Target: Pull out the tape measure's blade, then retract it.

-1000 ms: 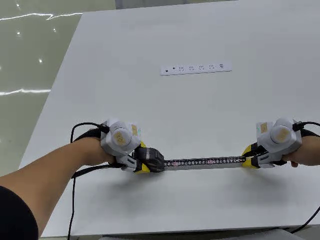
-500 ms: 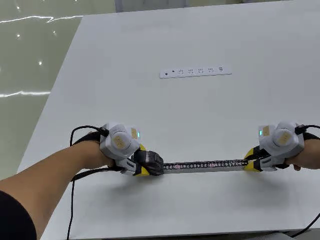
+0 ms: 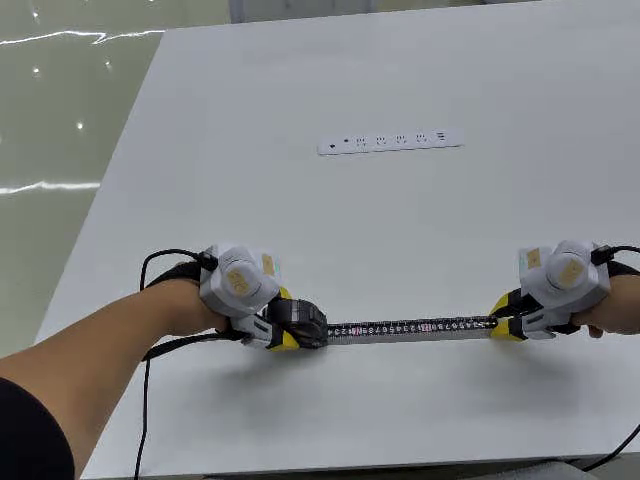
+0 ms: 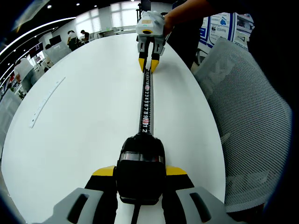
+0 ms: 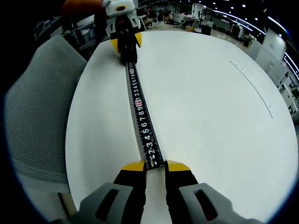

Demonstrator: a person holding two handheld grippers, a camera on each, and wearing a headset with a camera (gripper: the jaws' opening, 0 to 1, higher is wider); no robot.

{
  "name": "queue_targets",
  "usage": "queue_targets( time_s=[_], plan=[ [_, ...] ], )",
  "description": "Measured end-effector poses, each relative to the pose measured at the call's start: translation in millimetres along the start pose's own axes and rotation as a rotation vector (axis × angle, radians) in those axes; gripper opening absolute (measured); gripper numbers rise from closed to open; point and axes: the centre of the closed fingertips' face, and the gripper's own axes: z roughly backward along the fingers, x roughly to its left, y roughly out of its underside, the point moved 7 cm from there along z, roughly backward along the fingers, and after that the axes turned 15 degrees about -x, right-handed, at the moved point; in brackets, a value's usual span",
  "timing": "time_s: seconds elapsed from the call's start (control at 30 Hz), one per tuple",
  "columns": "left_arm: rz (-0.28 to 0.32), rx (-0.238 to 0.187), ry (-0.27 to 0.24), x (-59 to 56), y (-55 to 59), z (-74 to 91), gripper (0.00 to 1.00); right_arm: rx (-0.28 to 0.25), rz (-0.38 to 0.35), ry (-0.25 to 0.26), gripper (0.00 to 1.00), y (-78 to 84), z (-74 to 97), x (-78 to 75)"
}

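This is a big open-plan office or lab hall, not a home. The work surface is a wide white table [image 3: 300,80] with a long white power strip [image 3: 390,141] lying on it. Beside it a glossy pale floor [image 3: 60,110] mirrors strip lights. The left gripper view shows bright windows [image 4: 107,14], people [image 4: 84,35] far off, printed posters [image 4: 220,25] on a wall and a grey mesh chair back [image 4: 243,102]. The right gripper view shows rows of ceiling lights [image 5: 233,16] over distant desks [image 5: 187,21]
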Motion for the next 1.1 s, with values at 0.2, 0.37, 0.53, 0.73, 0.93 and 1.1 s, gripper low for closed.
queue_targets(
  time_s=[0.2, 0.37, 0.53, 0.73, 0.93, 1.1],
  plan=[
    [0.015, -0.019, -0.008, -0.5, -0.3, 0.2, 0.33, 0.006, -0.007, -0.004, 0.11, -0.8, 0.0, 0.2],
    [0.022, -0.020, -0.012, -0.7, -1.5, -0.4, 0.34, 0.026, 0.005, -0.021, 0.12, -2.0, -0.5, 0.0],
    [0.012, -0.023, -0.009, -0.4, -2.0, -0.2, 0.35, 0.058, 0.052, -0.054, 0.12, -3.9, -1.2, -0.4],
    [0.002, -0.026, -0.005, -0.3, -2.1, -0.1, 0.35, 0.078, 0.081, -0.073, 0.12, -4.0, -2.1, -1.4],
    [-0.009, -0.026, -0.010, -0.1, -2.0, 0.4, 0.35, 0.087, 0.101, -0.075, 0.13, -5.1, -3.7, -2.2],
    [0.010, -0.038, -0.022, 0.7, -2.9, 2.1, 0.35, 0.098, 0.117, -0.065, 0.17, -6.6, -4.2, -4.0]
  ],
)
